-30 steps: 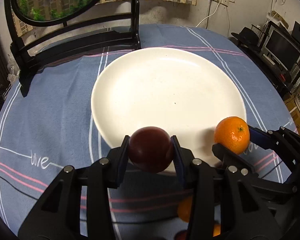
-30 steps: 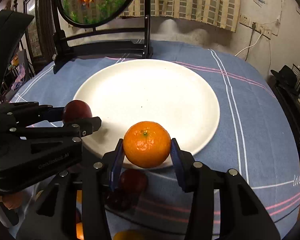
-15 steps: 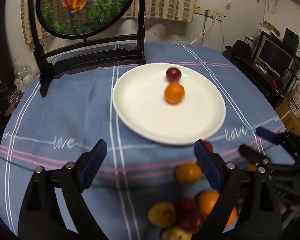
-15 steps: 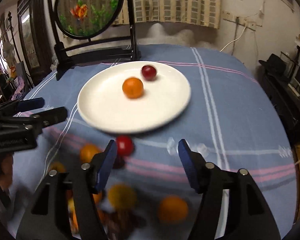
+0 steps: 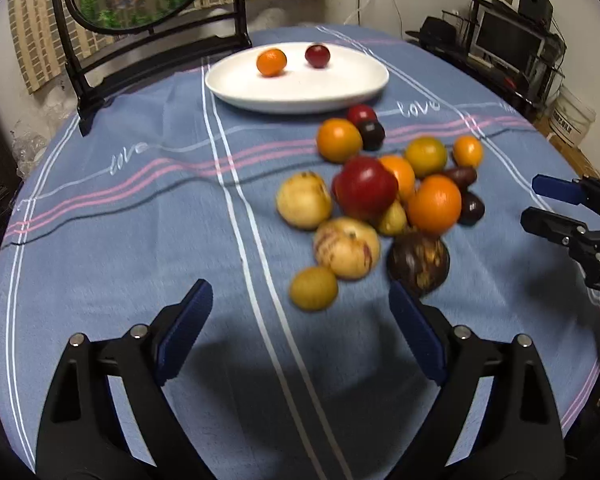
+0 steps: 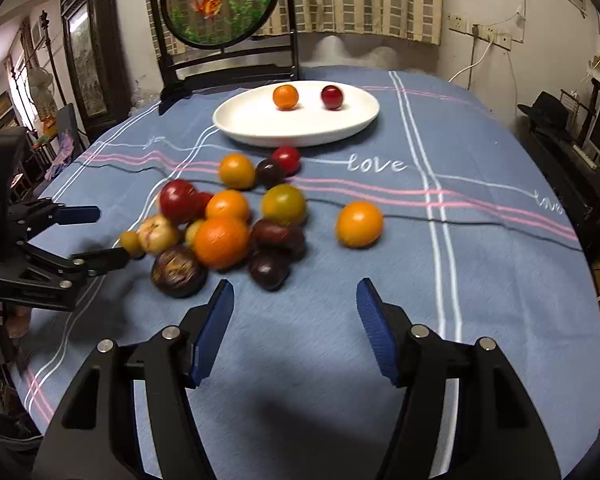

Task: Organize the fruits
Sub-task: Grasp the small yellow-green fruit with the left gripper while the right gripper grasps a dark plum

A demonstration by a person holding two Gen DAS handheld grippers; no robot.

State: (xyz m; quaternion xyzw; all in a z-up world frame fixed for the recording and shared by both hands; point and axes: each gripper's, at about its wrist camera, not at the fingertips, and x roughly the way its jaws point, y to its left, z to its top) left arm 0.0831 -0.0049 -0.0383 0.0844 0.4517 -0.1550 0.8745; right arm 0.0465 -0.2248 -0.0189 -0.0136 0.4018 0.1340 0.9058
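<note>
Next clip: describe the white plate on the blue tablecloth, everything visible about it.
The round white plate looks like glossy ceramic, shallow with a low raised rim, and sits flat on the blue striped tablecloth at the far side, in front of a dark wooden stand. It holds two fruits, apart from each other: a small orange mandarin and a dark red plum. The rest of its surface is bare. Neither gripper touches it. A red fruit from the pile lies close to its near rim; contact cannot be told.
</note>
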